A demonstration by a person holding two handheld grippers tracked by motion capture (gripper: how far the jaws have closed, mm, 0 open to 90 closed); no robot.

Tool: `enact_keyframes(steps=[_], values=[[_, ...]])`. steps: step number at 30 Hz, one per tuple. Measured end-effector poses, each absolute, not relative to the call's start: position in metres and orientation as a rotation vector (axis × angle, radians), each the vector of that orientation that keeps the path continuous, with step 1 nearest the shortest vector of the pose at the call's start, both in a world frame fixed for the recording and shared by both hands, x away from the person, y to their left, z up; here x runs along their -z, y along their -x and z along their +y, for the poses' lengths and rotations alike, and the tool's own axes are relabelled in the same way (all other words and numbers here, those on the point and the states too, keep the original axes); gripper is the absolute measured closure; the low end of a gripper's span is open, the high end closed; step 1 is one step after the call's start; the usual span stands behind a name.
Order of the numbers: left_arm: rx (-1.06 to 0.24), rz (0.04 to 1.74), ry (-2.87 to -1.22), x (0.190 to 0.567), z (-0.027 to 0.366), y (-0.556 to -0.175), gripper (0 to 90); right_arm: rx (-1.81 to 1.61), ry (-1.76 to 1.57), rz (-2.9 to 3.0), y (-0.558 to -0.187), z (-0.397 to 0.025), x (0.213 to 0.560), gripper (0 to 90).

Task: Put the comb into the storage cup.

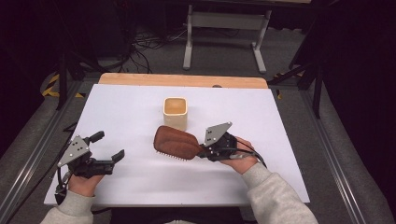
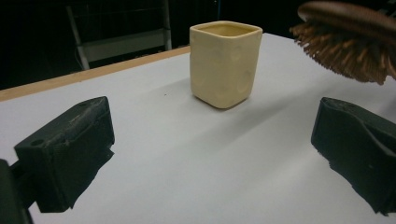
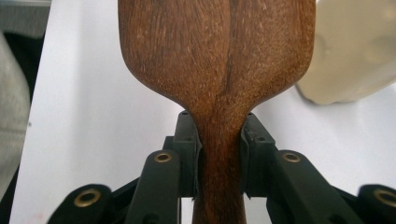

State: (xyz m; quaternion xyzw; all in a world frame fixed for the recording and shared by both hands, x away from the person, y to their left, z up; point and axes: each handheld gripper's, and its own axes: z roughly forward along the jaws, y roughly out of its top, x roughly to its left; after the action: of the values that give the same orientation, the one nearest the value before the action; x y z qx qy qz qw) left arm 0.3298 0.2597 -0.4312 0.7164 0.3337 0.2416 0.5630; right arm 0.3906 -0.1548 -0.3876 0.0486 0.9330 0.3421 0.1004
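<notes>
So the right gripper [image 1: 201, 150] has its jaws pinched on the handle of a wooden hairbrush [image 1: 176, 143], right where the neck narrows, and it's holding the brush bristles-down just above the table [image 1: 126, 186], a bit right of the middle. The little cream cup [image 1: 175, 113] stands just behind the brush head, toward the far edge.

The left gripper [image 1: 109, 147] sits near the front left corner with its jaws spread wide, nothing between them, pointed at the cup.

My guess is the brush is meant to end up in the cup. What worries me: the grip is only on that thin neck and the head is wide and heavy-looking, so it could twist or droop in the jaws. The cup also looks light and narrow-mouthed. If the brush clips its rim on the way in, it probably tips or skids, and nothing is steadying it.

Room-wise it's fine. There's lots of bare white table to the left and along the front edge, and the cup is well in from the far edge.
</notes>
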Motion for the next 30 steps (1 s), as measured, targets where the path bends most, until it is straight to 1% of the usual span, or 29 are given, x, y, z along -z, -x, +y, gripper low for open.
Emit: enact_keyframes(steps=[14,30], values=[[-0.512,0.74,-1.692,0.429,0.256,-0.329,1.2,-1.261,-0.302,2.523,-0.372,-0.165,0.393,72.7],[-0.483,0.731,-1.695,0.429,0.251,-0.329,1.6,-1.41,-0.374,2.38,-0.361,-0.149,0.416,72.6]])
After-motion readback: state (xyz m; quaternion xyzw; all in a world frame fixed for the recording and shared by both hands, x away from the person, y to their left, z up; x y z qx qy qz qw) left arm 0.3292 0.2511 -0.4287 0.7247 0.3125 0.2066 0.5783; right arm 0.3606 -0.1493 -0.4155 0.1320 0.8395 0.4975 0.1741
